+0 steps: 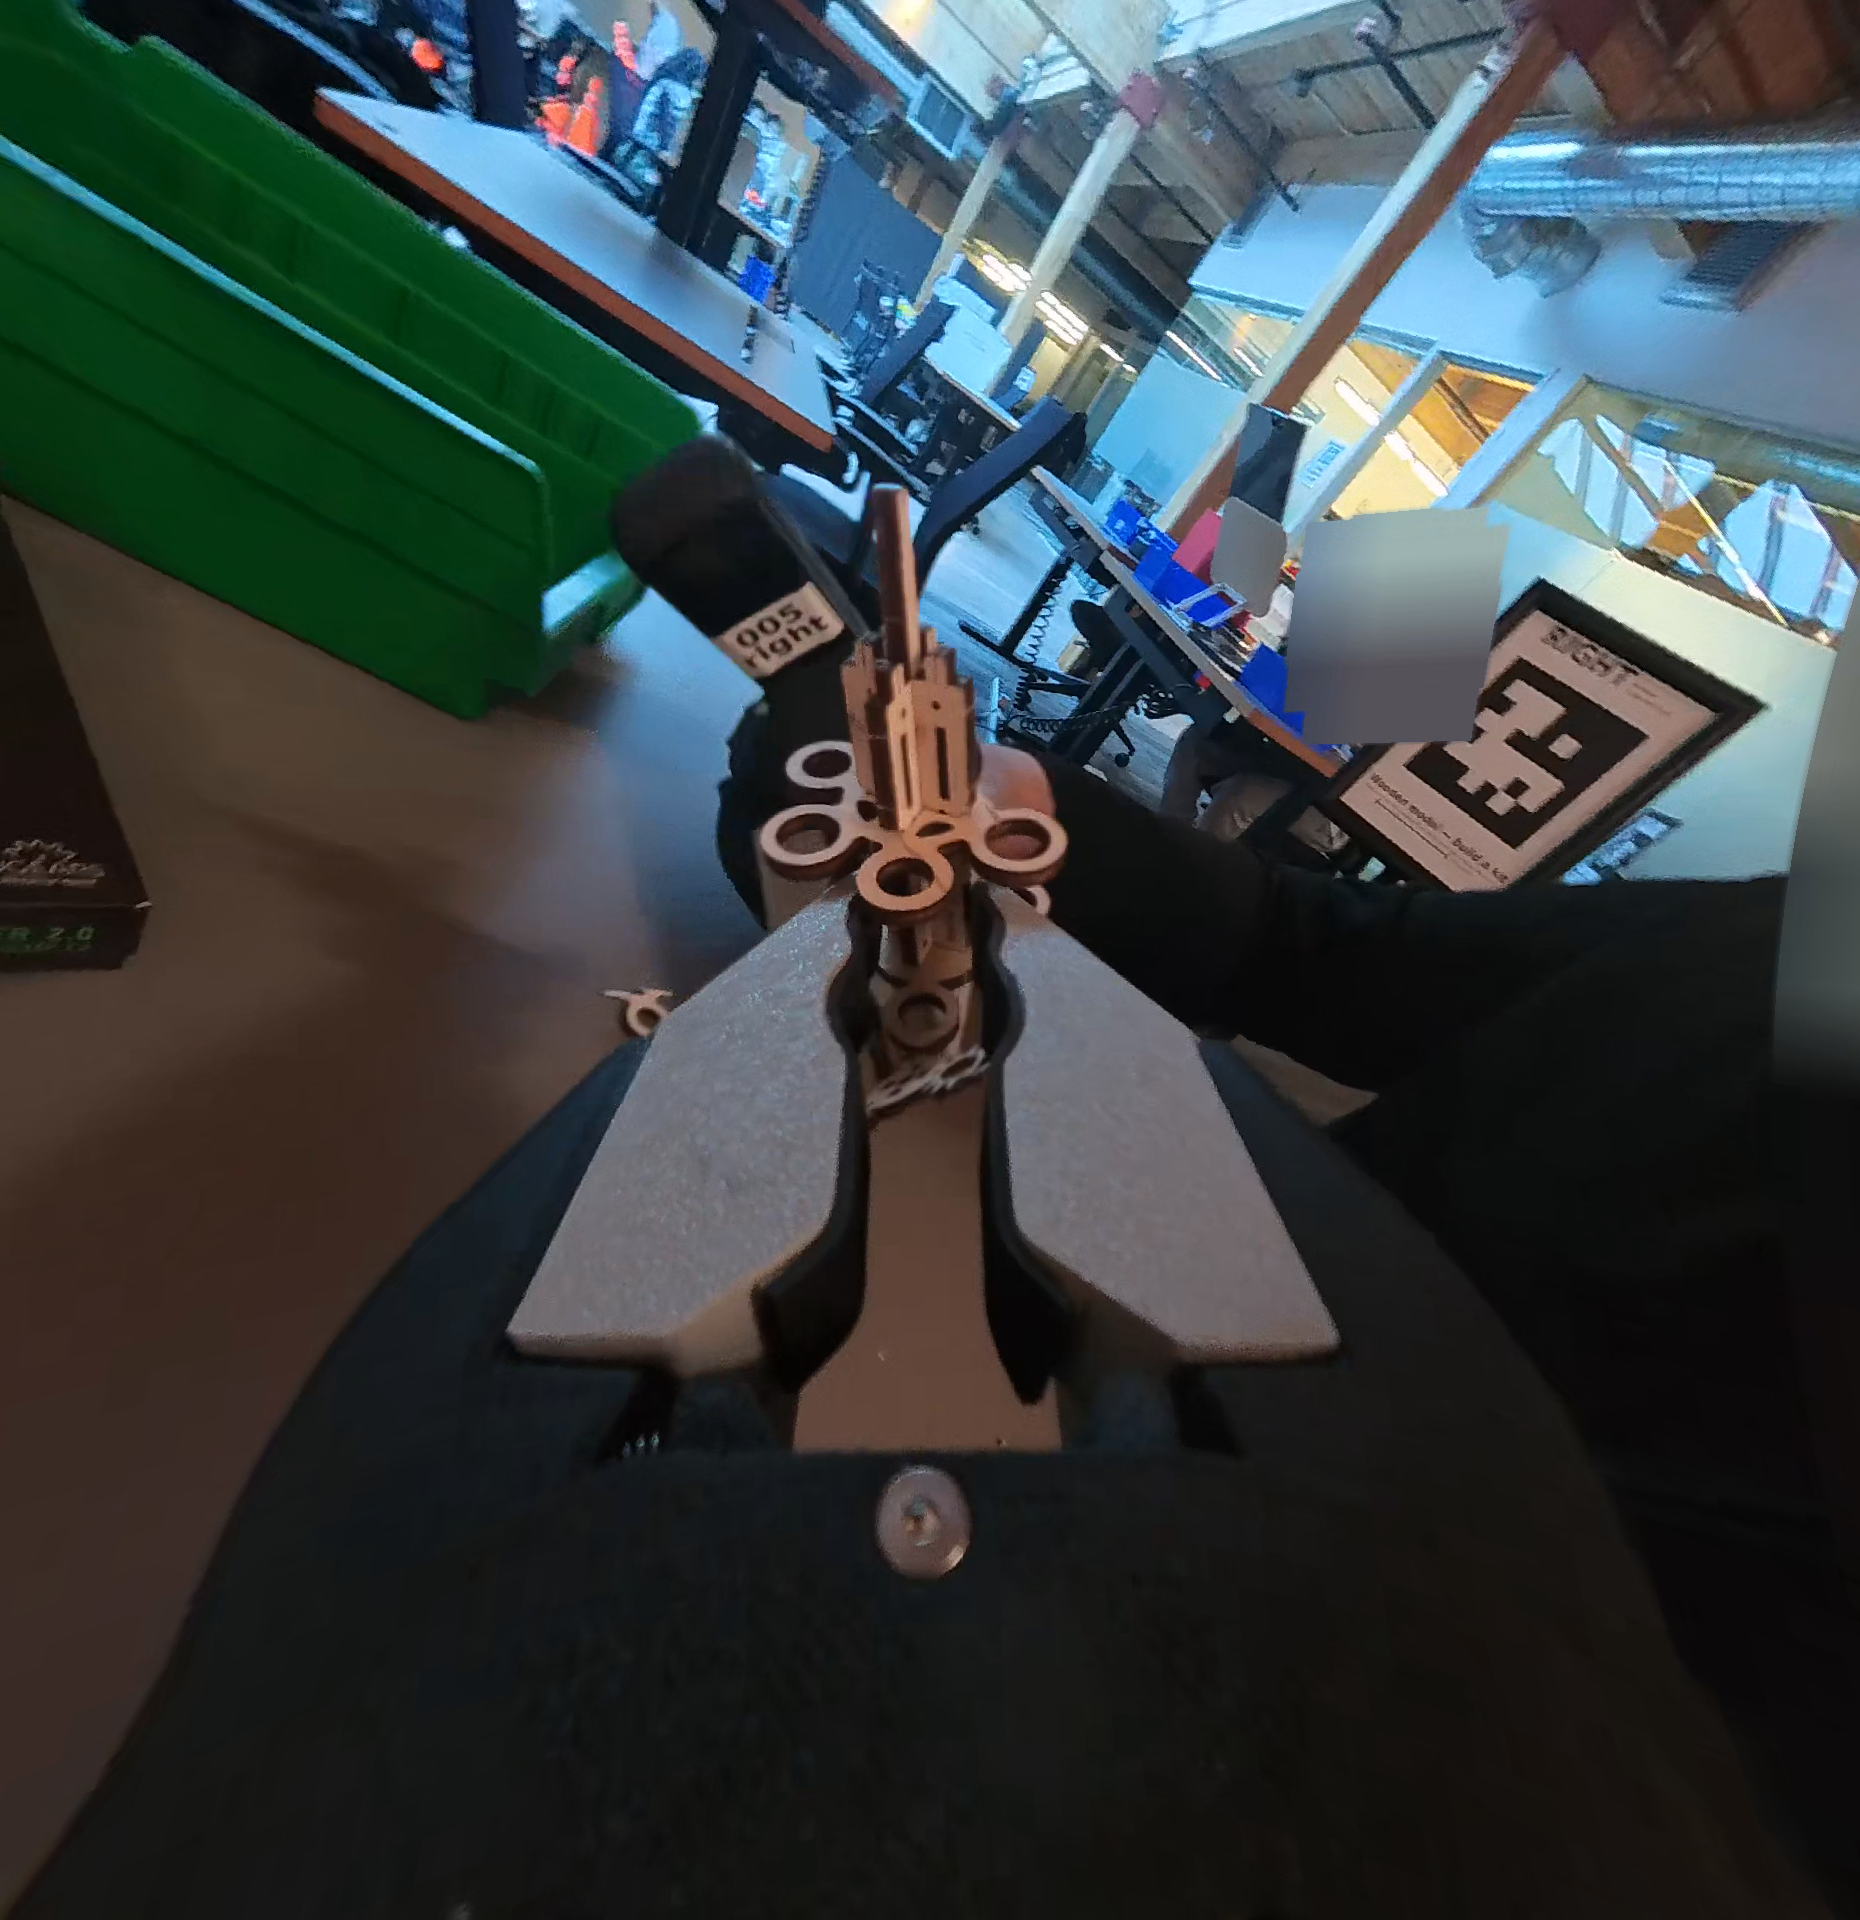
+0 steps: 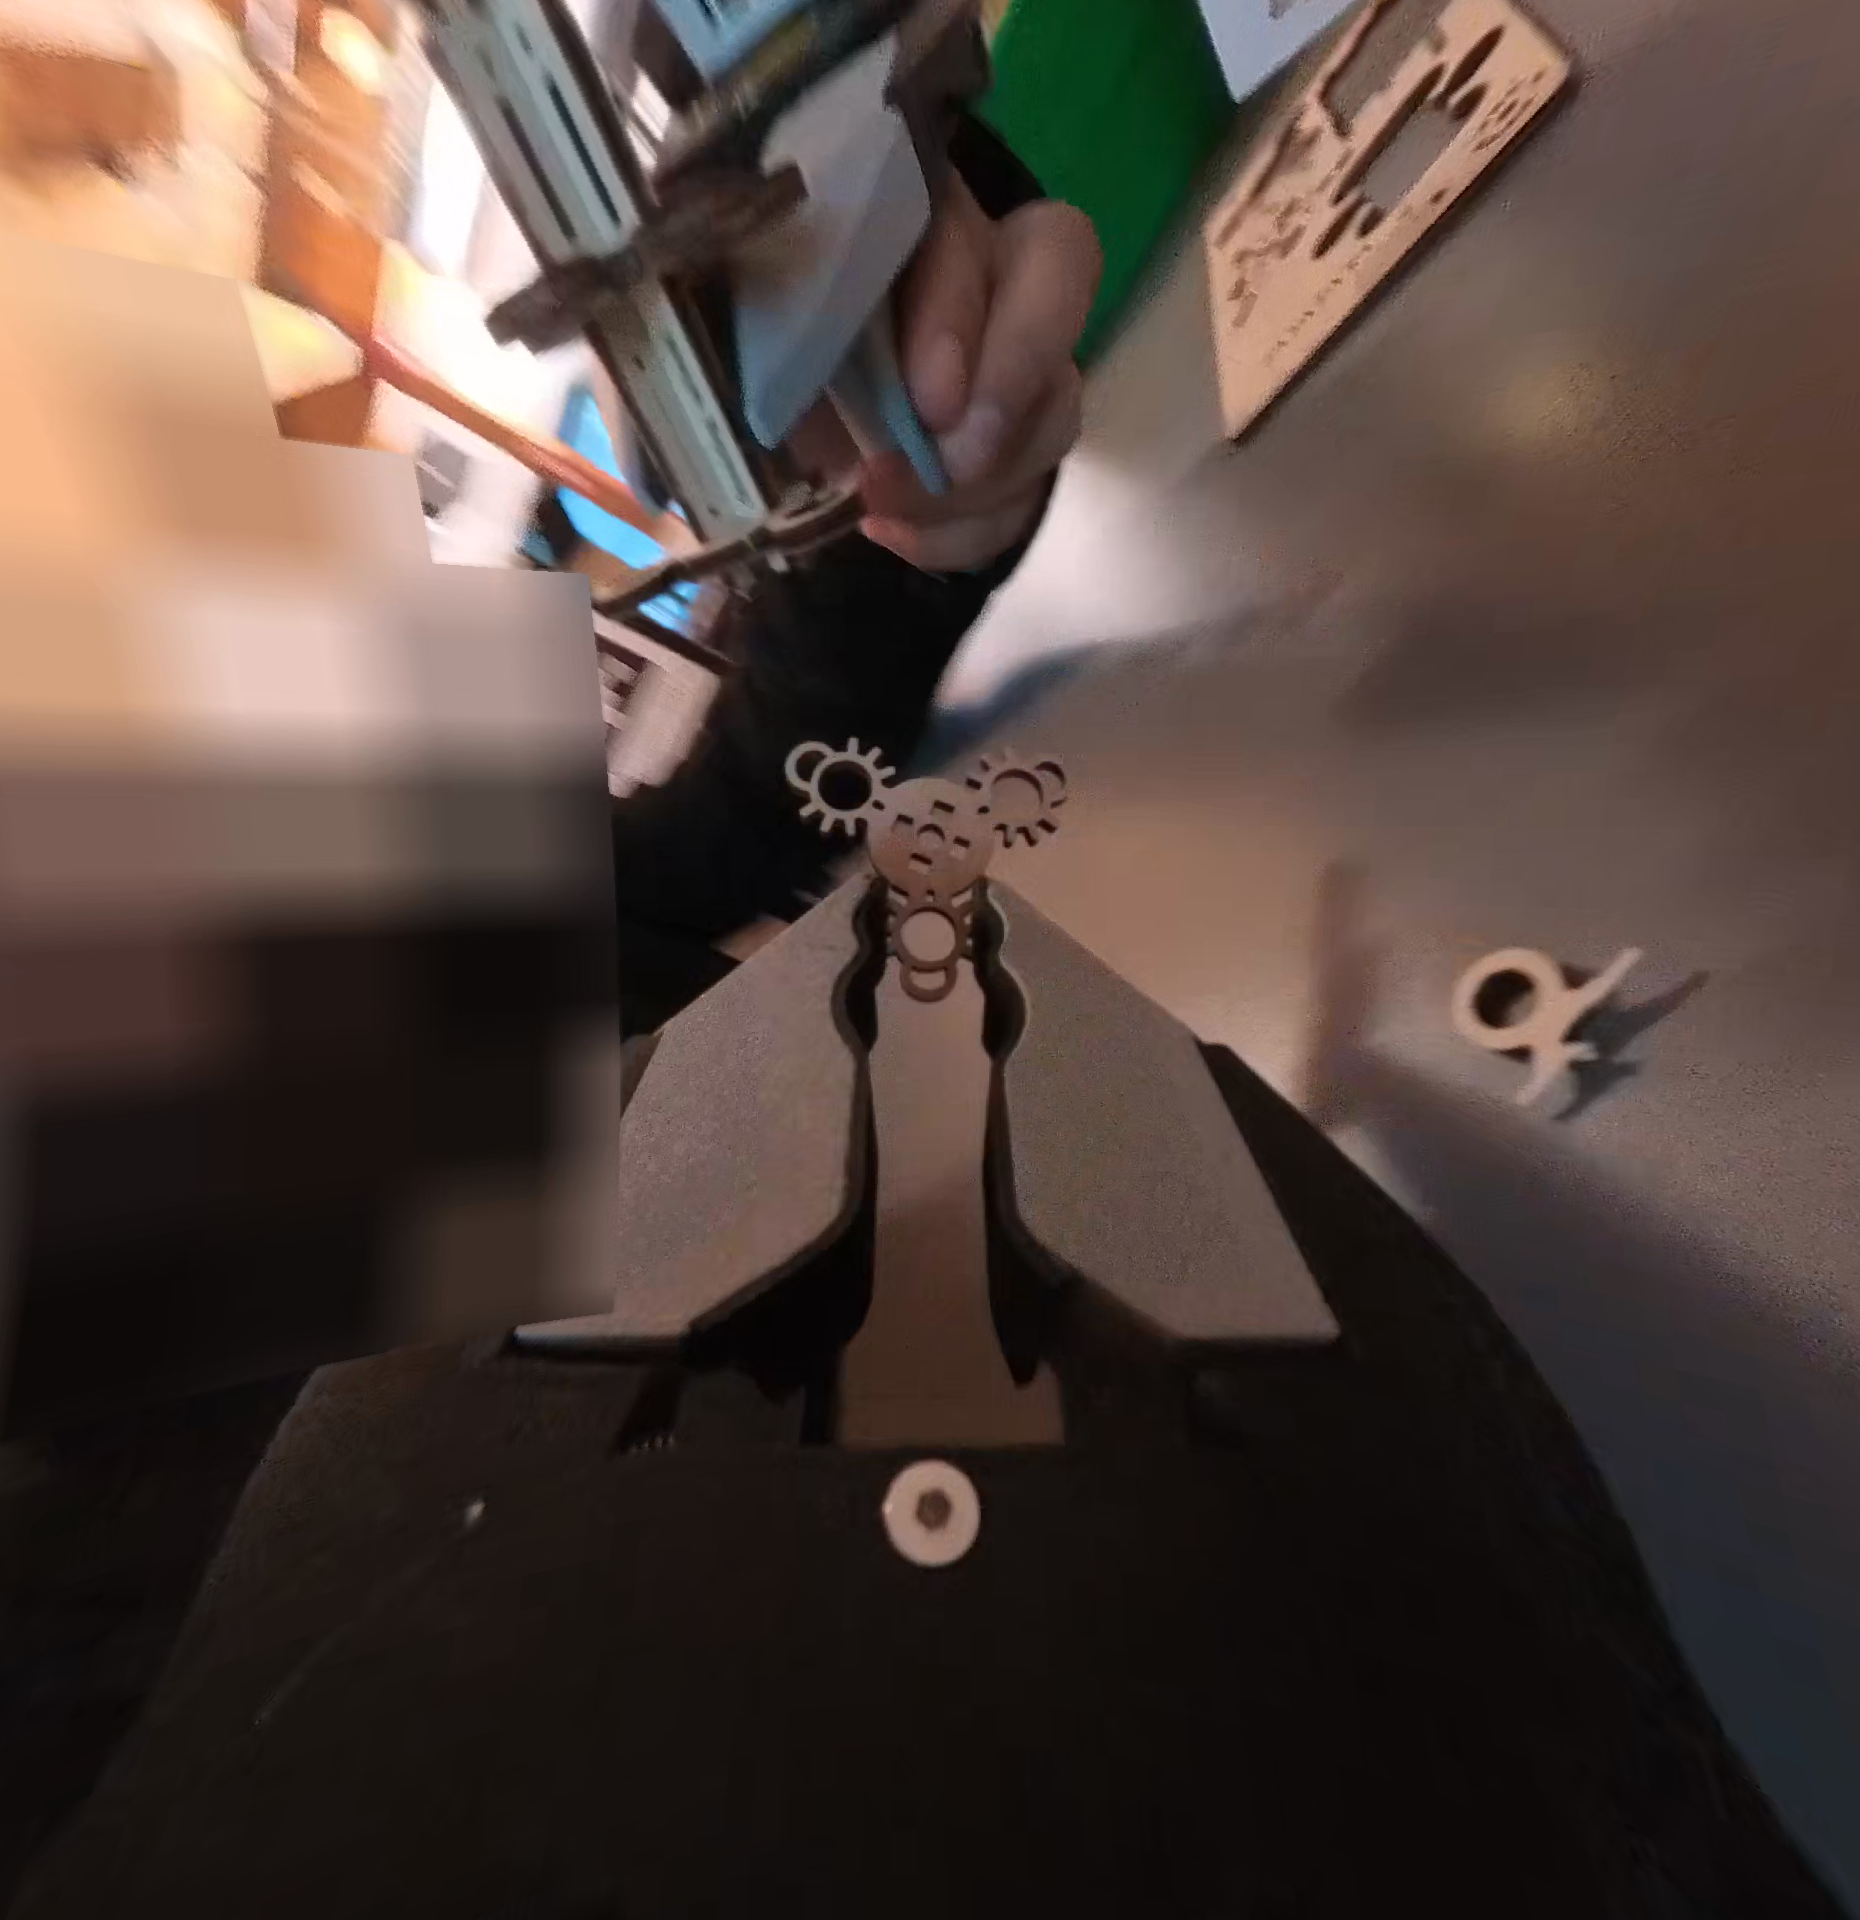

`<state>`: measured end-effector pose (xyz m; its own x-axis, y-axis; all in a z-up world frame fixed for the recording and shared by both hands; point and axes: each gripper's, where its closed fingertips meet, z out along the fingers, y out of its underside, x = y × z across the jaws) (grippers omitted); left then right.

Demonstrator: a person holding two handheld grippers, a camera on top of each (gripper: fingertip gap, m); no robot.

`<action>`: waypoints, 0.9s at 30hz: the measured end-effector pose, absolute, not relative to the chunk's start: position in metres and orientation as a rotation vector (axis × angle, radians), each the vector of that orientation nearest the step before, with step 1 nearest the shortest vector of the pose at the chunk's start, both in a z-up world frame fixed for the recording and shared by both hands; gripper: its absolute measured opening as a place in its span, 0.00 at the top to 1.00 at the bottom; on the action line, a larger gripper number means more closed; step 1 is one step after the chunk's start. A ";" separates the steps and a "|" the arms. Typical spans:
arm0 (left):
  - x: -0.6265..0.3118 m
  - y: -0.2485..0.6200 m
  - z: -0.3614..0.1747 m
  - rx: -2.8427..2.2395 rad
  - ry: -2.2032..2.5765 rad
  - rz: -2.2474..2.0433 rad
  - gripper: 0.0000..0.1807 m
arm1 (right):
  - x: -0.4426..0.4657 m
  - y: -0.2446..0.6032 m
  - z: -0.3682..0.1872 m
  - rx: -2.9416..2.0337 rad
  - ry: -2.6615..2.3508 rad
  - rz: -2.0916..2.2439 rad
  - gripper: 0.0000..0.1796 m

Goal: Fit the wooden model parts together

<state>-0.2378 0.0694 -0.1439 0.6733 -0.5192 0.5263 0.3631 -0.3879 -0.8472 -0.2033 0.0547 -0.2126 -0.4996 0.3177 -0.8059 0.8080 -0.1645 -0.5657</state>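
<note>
My left gripper [image 1: 921, 935] is shut on a wooden tower model [image 1: 910, 748], held upright above the table. The model has a ring plate of several loops and a thin rod on top. The right gripper's black handle [image 1: 718, 561] shows just behind it. My right gripper [image 2: 928, 914] is shut on a flat wooden plate with gear-like rings [image 2: 926, 831], held above the table. The left gripper and the tower model [image 2: 697, 312] appear blurred at the top of the right wrist view, with a person's hand [image 2: 988, 364] around the handle.
A loose small wooden piece [image 2: 1518, 1013] lies on the grey table [image 2: 1528, 623]; it also shows in the left wrist view [image 1: 640, 1006]. A punched-out wooden parts sheet [image 2: 1373, 197] lies farther off. Green bins [image 1: 282, 416] and a dark box [image 1: 43, 779] stand left. A framed marker card [image 1: 1528, 748] stands right.
</note>
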 end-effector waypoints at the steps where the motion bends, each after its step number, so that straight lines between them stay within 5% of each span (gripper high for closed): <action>1: -0.233 0.066 -0.142 -1.713 0.181 -0.955 0.92 | -0.202 0.054 -0.220 1.280 1.887 -1.669 0.93; 11: -0.210 0.057 -0.160 -1.712 0.464 -0.852 0.92 | -0.197 0.043 -0.250 0.981 2.926 -1.360 0.93; 27: -0.202 0.066 -0.202 -1.955 0.215 -0.799 0.92 | -0.193 0.045 -0.266 0.915 2.955 -1.328 0.90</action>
<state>-0.2021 0.0661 -0.2024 0.7685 -0.4625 0.4422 0.1782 -0.5089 -0.8421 -0.1925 0.0451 -0.2660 -0.8289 0.5592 -0.0158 0.3831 0.5468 -0.7445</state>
